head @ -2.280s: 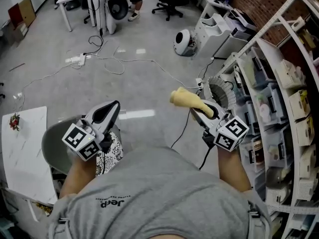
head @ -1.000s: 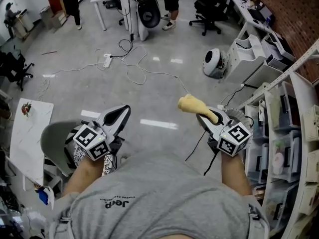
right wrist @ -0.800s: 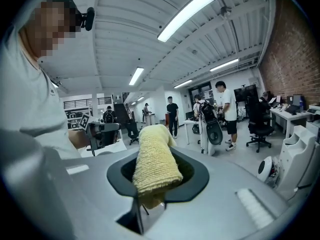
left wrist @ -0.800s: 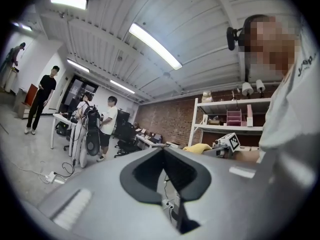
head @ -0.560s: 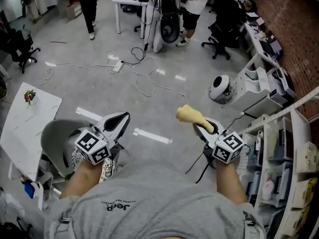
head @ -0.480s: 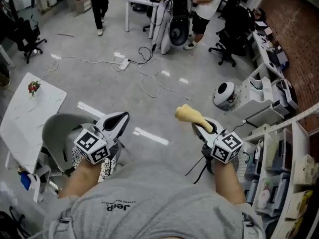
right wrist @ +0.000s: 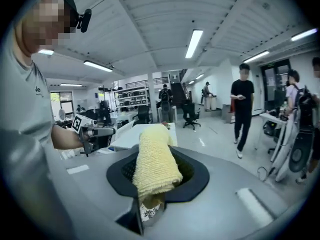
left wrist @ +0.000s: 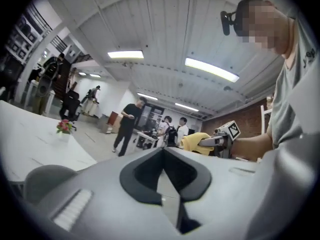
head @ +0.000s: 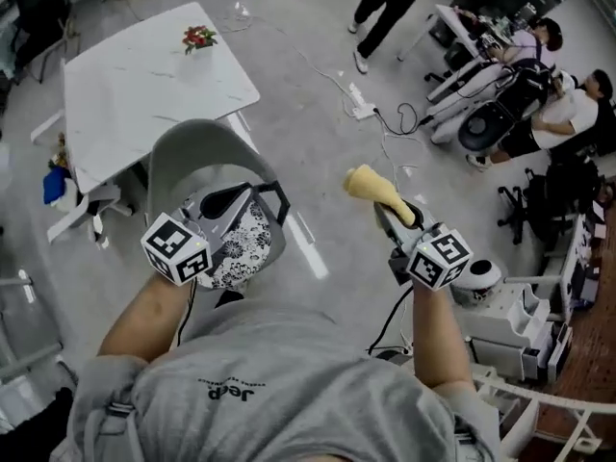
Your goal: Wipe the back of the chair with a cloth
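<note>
Office floor (head: 318, 123) below; right claw (head: 389, 210) pinches cloth (head: 370, 185) — left claw (head: 241, 200) pressed together, both held forward.

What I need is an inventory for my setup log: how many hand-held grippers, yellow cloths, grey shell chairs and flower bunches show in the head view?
Hand-held grippers: 2 (left hand-held gripper, right hand-held gripper)
Rolled yellow terry cloth: 1
Grey plastic shell chair: 1
Small red flower bunch: 1
Total: 5

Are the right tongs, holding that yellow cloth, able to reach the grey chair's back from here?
Probably yes: the right tongs grip the yellow cloth, and only open floor seems to lie between them and the chair back on their left.
</note>
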